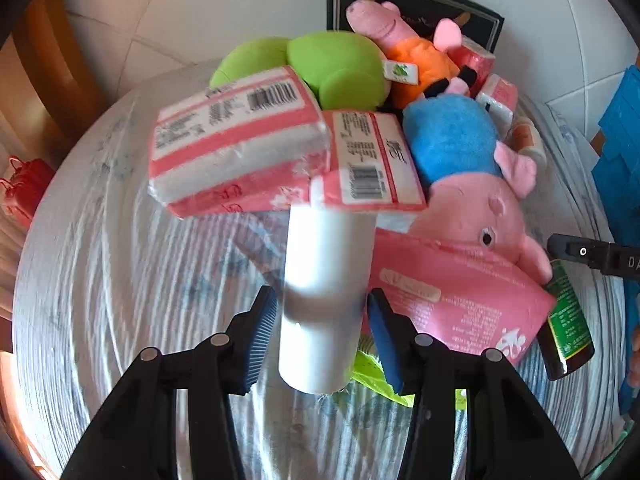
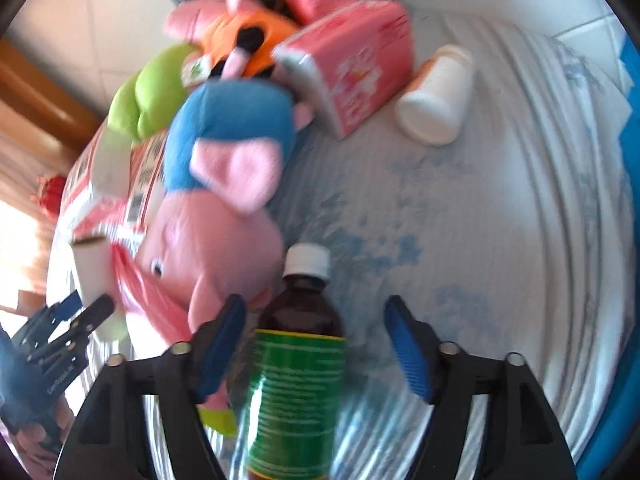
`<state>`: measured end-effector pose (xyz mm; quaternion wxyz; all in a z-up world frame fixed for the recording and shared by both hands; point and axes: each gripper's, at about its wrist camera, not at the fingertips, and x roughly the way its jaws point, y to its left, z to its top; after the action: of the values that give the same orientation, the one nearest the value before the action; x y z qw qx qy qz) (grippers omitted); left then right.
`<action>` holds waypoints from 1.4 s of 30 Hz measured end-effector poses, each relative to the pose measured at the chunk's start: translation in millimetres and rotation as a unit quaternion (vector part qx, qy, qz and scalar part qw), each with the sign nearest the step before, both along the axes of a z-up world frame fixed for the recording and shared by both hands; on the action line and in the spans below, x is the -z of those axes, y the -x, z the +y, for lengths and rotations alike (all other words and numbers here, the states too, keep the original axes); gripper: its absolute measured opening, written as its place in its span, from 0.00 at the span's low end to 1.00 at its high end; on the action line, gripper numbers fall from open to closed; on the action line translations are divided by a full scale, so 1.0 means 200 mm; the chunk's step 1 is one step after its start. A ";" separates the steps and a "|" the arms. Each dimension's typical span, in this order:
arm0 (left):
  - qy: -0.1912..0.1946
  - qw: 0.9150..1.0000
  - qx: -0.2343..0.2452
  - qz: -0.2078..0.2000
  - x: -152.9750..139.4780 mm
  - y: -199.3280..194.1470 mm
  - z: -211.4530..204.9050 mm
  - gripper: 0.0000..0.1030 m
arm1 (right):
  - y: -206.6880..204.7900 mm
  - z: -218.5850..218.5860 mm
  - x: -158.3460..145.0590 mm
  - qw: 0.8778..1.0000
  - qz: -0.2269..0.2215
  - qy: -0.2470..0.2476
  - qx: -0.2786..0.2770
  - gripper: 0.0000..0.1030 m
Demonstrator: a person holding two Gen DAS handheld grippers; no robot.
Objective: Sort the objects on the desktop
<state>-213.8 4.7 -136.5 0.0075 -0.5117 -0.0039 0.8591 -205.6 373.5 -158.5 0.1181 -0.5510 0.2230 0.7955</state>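
In the left wrist view my left gripper has its blue pads on both sides of a white roll that lies along the fingers; contact is unclear. Pink tissue packs lie beyond it. In the right wrist view my right gripper is open around a brown bottle with a green label and white cap; the pads stand apart from it. A pink pig plush in blue lies to its left, also seen in the left wrist view.
A green plush, an orange-dressed pig plush and a dark framed picture sit at the far side. A white jar and pink tissue pack lie beyond the bottle. The round table has a striped cloth.
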 end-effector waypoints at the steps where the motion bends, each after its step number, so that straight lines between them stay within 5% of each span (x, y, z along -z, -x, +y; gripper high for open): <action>1: 0.003 1.000 -0.003 0.015 -0.05 0.01 -0.02 0.45 | 0.00 0.04 -0.03 1.000 0.005 -0.013 0.011 0.77; 4: -0.004 0.999 -0.017 0.043 -0.16 0.09 -0.10 0.57 | 0.02 0.19 -0.08 0.998 0.017 -0.039 0.050 0.77; 13: -0.020 0.997 -0.018 0.077 -0.36 0.80 -0.11 0.58 | 0.32 0.49 -0.13 0.992 0.035 -0.063 0.103 0.77; 19: -0.014 0.998 0.013 0.053 -0.28 1.22 0.12 0.58 | 0.64 0.36 -0.32 0.991 0.078 -0.103 0.022 0.81; 23: 0.070 0.996 0.014 0.050 -0.13 1.42 0.24 0.59 | 0.94 0.36 -0.24 0.985 0.044 -0.163 0.022 0.81; 25: 0.067 0.998 0.009 -0.015 0.00 1.49 0.24 0.59 | 1.06 0.41 -0.09 0.987 0.002 -0.159 0.010 0.86; 27: 0.087 0.996 0.018 -0.003 0.01 1.44 0.26 0.60 | 1.10 0.41 0.15 0.987 -0.084 -0.137 -0.012 0.85; 29: 0.091 0.995 0.031 -0.003 -0.03 1.34 0.28 0.60 | 1.00 0.45 0.14 0.995 -0.053 -0.090 0.008 0.79; 35: 0.089 0.995 0.035 0.000 -0.07 0.97 0.24 0.60 | 0.73 0.05 0.16 0.991 -0.066 -0.066 -0.100 0.78; 42: 0.018 0.998 0.041 -0.044 -0.04 0.55 0.09 0.60 | 0.44 -0.20 0.09 0.994 -0.038 0.005 -0.105 0.77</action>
<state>-324.2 21.9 -129.3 0.0335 -0.5492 0.0327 0.8344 -293.3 333.7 -176.2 0.0395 -0.6018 0.1630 0.7808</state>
